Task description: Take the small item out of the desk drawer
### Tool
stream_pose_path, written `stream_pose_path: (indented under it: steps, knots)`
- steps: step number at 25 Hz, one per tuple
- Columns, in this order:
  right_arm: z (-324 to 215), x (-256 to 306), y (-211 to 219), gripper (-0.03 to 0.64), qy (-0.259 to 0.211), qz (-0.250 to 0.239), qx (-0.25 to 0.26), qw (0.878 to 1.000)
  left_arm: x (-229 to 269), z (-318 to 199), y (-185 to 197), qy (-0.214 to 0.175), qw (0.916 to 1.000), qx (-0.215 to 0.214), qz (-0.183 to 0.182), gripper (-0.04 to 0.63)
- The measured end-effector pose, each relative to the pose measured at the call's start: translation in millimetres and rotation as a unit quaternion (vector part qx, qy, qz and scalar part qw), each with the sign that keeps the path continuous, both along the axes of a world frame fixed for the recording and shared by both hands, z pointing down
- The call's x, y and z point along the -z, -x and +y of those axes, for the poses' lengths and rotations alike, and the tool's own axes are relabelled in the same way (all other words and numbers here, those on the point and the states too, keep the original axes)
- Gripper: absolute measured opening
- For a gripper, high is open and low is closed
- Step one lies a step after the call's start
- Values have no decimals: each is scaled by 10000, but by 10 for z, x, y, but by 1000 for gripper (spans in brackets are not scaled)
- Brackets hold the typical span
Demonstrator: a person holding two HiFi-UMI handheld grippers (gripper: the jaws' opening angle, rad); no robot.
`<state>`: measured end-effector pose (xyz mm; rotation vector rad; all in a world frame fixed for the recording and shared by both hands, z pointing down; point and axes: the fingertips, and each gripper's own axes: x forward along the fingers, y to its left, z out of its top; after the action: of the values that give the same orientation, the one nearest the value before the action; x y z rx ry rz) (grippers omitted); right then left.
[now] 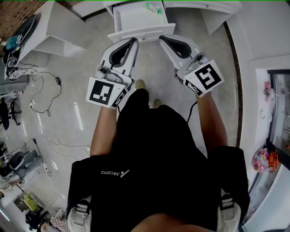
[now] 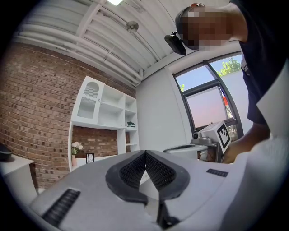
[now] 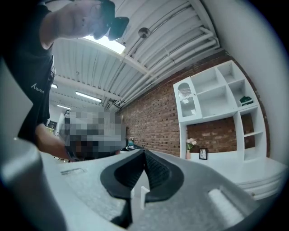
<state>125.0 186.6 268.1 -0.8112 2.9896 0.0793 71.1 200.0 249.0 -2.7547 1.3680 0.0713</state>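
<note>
So the desk drawer (image 1: pixel 140 32) is pulled open at the top middle of the head view, sticking out from the white bench (image 1: pixel 204 4). The small item (image 1: pixel 154 7), a little green and white thing, is lying inside it, tucked in the upper right corner of the drawer, near the right wall. Can't tell what it actually is, it's too small. The left gripper (image 1: pixel 134 41) and the right gripper (image 1: pixel 161 39) are both just below the drawer front in the frame, side by side with a gap between them and tips aimed toward it. Neither one is in the drawer or touching the item. Each gripper's own view shows its fingers (image 2: pixel 131 171) closed right up, the black ribbed pads meeting at the tip with nothing caught between them, and it's the same on the right fingers (image 3: pixel 158 173). Off in the right gripper view there's a white shelf unit (image 3: pixel 216 99) against a brick wall, with a small vase of flowers (image 3: pixel 191 144) and a little frame (image 3: pixel 203 154) in its lower nook, plus something dark green (image 3: pixel 246 100) in a cubby at the right edge.
</note>
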Motion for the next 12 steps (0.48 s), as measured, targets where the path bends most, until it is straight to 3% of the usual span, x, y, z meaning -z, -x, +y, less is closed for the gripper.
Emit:
stream_pose_path:
  steps: [6,12]
  knots:
    - [-367,-88,117,2,-31,251,-6,9997,-34,-326,135,-40,10000,29,64,-2]
    - [-1032,-229,389,3,-50,618,-65,9981,-118,-996,434,-91,9999,-11,118,-2]
